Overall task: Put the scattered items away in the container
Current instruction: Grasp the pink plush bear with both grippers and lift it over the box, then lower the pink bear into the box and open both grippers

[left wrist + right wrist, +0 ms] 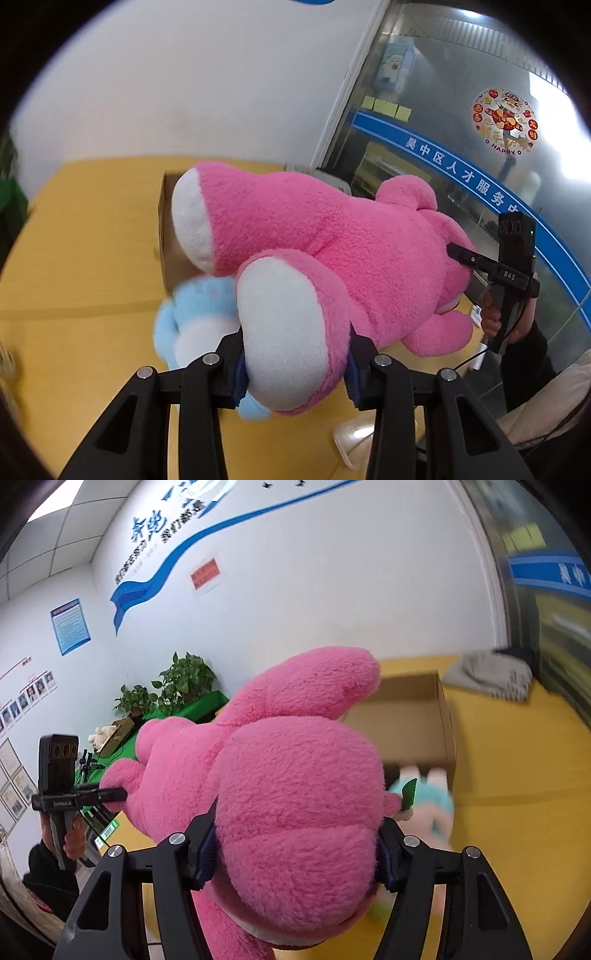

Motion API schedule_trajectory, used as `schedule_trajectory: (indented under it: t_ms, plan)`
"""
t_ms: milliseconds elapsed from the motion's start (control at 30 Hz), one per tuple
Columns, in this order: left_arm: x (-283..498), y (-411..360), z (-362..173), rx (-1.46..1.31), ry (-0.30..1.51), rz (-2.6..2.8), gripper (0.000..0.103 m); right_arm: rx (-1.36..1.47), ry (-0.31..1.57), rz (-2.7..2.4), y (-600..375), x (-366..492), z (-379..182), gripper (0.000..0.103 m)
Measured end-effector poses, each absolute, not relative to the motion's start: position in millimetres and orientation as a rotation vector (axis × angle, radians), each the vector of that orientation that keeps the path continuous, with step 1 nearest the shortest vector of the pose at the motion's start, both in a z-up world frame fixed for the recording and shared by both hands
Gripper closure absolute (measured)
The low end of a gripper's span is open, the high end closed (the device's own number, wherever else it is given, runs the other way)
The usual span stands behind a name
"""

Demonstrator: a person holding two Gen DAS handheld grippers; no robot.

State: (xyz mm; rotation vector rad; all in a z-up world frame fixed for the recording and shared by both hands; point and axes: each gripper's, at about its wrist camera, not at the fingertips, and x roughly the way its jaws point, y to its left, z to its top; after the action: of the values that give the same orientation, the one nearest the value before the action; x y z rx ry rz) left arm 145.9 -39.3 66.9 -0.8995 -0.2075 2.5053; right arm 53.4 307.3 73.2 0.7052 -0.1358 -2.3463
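A big pink plush bear [317, 236] hangs in the air between both grippers. My left gripper [295, 373] is shut on its white-soled foot [280, 328]. My right gripper [295, 853] is shut on its head [295, 805]. An open cardboard box [410, 720] stands on the yellow table [517, 775] just behind the bear; it also shows in the left wrist view [170, 236]. A light blue plush toy [195, 314] lies on the table beside the box, under the bear, and shows blurred in the right wrist view [428, 805].
A grey cloth [495, 675] lies at the table's far corner by the glass wall [461, 129]. A white plastic object [354, 439] sits near the table's front edge. Potted plants [173, 690] stand on a green table at the left.
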Motion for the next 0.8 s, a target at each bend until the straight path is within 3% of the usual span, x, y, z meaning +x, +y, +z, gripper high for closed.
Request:
schedule_trajectory:
  t_ms: [167,333,567,667,800]
  plan:
    - [52,-44,114,-0.836,-0.139,2.508,0.064,0.687,-0.152,-2.32,299,-52,105,0.032]
    - [-72,-47,114,-0.901,-0.138,2.509,0.064,0.75,-0.173,-2.32,290,-178,102,0.032]
    - [-225,-33,25,-1.226,-0.173,2.418,0.064,1.04,-0.225,-2.3,286,-334,12,0.033]
    - [-256,-25,-24,-1.36,-0.153,2.37,0.064,1.194,-0.218,-2.283,285,-364,-35,0.032]
    - [-268,-27,-51,-1.404,-0.182,2.346,0.064,1.281,-0.222,-2.276,289,-377,-64,0.032]
